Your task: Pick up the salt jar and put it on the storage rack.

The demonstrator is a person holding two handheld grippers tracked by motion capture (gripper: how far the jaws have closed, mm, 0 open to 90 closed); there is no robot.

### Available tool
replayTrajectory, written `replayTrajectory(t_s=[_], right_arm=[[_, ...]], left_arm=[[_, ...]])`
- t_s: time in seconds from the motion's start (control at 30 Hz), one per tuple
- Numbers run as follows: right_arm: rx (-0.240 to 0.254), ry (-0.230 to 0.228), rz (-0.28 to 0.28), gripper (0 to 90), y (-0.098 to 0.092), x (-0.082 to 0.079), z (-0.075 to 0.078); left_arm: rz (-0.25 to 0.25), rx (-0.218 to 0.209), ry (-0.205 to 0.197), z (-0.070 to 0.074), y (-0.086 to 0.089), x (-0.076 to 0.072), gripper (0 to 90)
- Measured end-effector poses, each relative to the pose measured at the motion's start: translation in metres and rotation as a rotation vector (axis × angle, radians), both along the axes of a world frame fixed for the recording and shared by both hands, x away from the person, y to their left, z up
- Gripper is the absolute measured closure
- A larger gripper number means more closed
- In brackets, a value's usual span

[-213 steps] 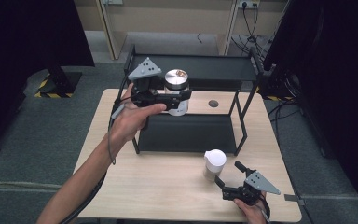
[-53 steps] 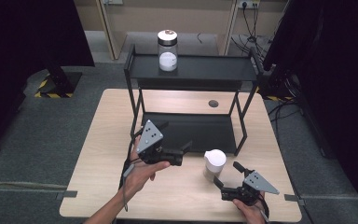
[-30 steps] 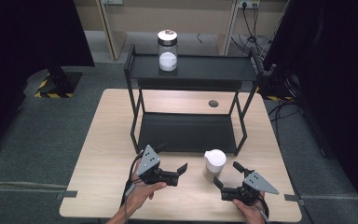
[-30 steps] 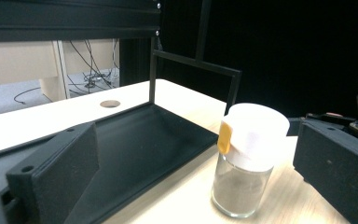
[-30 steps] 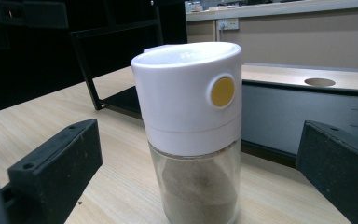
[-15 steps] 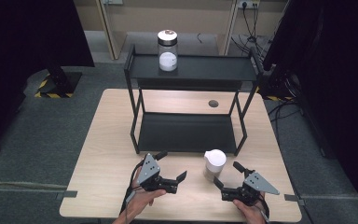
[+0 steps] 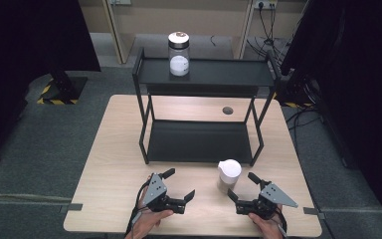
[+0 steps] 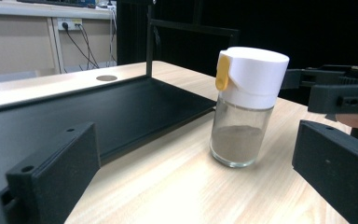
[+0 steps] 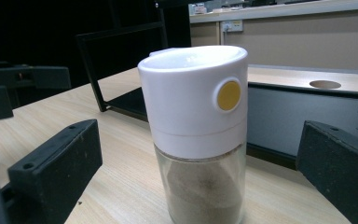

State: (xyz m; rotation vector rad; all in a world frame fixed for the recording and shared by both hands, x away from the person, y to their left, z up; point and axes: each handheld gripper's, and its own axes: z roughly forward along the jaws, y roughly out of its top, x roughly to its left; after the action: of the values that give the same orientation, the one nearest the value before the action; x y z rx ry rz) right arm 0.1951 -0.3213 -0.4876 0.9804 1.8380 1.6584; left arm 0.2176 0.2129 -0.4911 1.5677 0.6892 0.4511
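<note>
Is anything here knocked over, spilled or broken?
Nothing stands out. The shaker with the white cap stands upright on the table, with no powder spilled around it. The jar stands upright on the top shelf. Both grippers are open, touching nothing.

The table (image 7: 109,149) has bare wood on its left side, so a hand could slide along there. A black rack (image 7: 201,142) sits in the middle and blocks the way across. Its low shelf is bare, and its thin legs leave gaps at the front to reach in. A glass jar (image 7: 178,54) stands on the top shelf. A shaker (image 7: 228,175) stands just in front of the rack's right leg, between the open left gripper (image 7: 179,189) and the open right gripper (image 7: 240,186)
</note>
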Motion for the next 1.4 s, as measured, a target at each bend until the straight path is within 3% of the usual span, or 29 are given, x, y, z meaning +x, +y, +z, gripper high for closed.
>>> replayTrajectory(t_s=[0.33,1.4], right_arm=[[0.010,0.000,0.008,0.4,0.000,0.000,-0.001],[0.011,-0.007,-0.003,0.4,-0.002,-0.001,-0.001]], left_arm=[[0.004,0.021,-0.010,-0.010,0.003,-0.010,0.1],[0.012,0.012,0.008,-0.013,0.007,-0.009,0.1]])
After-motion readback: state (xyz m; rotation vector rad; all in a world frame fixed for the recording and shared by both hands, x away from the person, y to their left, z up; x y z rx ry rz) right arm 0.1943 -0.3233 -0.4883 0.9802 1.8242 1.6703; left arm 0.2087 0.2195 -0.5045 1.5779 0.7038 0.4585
